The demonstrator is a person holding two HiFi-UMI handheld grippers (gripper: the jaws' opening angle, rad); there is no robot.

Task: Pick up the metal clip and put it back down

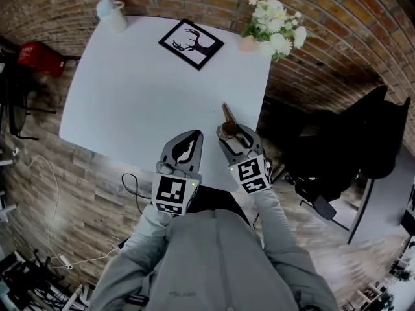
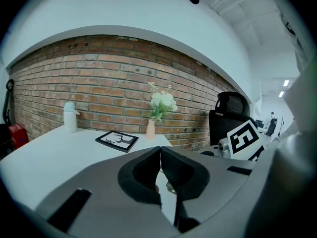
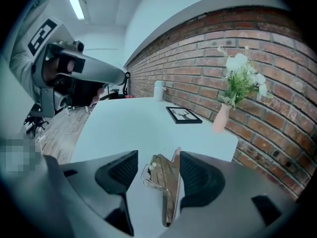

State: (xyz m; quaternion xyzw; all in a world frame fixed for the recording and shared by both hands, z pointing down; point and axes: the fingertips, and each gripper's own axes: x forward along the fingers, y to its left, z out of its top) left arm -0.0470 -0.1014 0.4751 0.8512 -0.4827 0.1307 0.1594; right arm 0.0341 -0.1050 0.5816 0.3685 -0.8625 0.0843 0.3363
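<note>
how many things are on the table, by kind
bottle: 1
framed picture: 1
vase of flowers: 1
metal clip: 1
total: 4

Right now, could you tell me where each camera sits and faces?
Head view: on the person's head, steeply down at the table; left hand-held gripper, right hand-held gripper, sleeves show.
Left gripper view: on the left one, facing the brick wall; shut jaws show.
Right gripper view: on the right one, facing the metal clip between its open jaws.
All share the framed picture.
</note>
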